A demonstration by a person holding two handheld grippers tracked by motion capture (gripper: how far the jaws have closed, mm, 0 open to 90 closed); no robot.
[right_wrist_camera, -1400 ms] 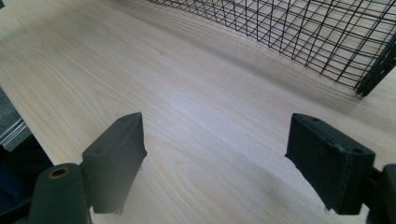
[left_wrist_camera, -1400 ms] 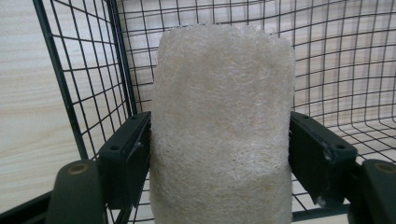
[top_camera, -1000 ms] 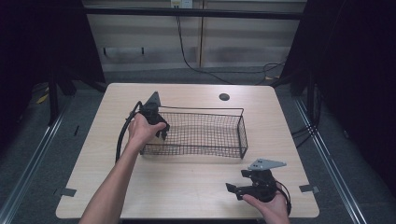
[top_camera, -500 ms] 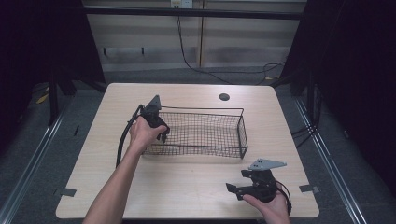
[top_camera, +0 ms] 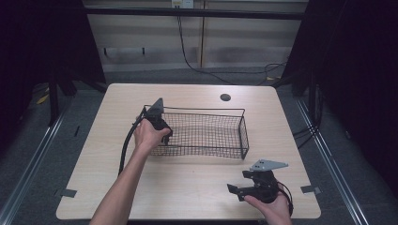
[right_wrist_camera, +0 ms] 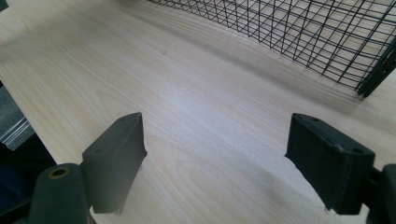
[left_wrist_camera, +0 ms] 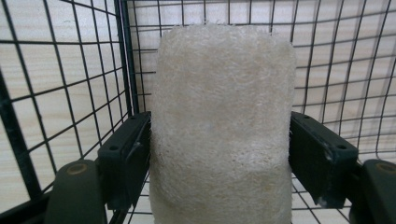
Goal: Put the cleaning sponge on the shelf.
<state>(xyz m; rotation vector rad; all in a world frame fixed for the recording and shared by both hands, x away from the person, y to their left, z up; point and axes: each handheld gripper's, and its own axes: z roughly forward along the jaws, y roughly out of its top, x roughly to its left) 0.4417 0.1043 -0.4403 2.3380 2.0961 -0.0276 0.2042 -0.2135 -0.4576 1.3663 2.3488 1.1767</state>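
My left gripper point(left_wrist_camera: 219, 154) clamps a coarse, fibrous loofah cylinder point(left_wrist_camera: 222, 126) inside the black wire basket point(top_camera: 206, 133); my right gripper point(right_wrist_camera: 224, 158) gapes wide over the pale wood-grain surface point(right_wrist_camera: 187, 107).

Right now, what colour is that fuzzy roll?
Cream-white loofah, clearest in the left gripper view.

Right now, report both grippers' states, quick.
Left gripper: shut on the loofah sponge, inside the wire basket.
Right gripper: open, holding nothing, above the table.

A light wooden table point(top_camera: 187, 192) stands on grey floor point(top_camera: 61, 136), dark curtains point(top_camera: 356, 70) flanking.
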